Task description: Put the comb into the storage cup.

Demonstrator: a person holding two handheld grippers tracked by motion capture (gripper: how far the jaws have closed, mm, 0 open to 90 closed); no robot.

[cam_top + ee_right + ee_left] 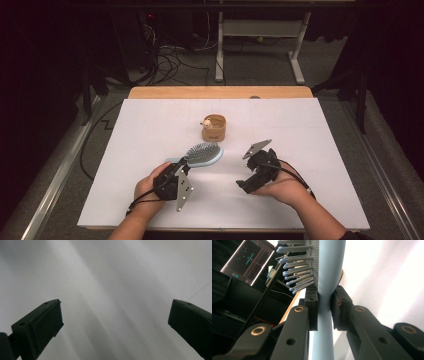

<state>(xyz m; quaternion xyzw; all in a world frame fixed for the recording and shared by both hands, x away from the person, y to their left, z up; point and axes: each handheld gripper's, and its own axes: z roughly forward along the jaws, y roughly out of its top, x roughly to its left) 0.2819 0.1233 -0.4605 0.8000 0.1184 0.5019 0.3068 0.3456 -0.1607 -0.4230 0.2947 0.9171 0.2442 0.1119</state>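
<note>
A light blue hairbrush (204, 154) with grey bristles is held just above the white table, its head pointing right and away. My left gripper (183, 166) is shut on its handle; in the left gripper view both pads clamp the blue handle (325, 315) just below the bristles (297, 272). My right gripper (244, 184) sits to the right of the brush, low over the table, apart from it. Its jaws stand wide open with nothing between them, over bare white surface (115, 312).
A small tan wooden holder (214, 128) with a little pale figure on its rim stands at mid-table, beyond the brush. The white table sheet (310, 150) has a wooden edge (220, 92) at the back. Cables and table legs lie on the floor beyond.
</note>
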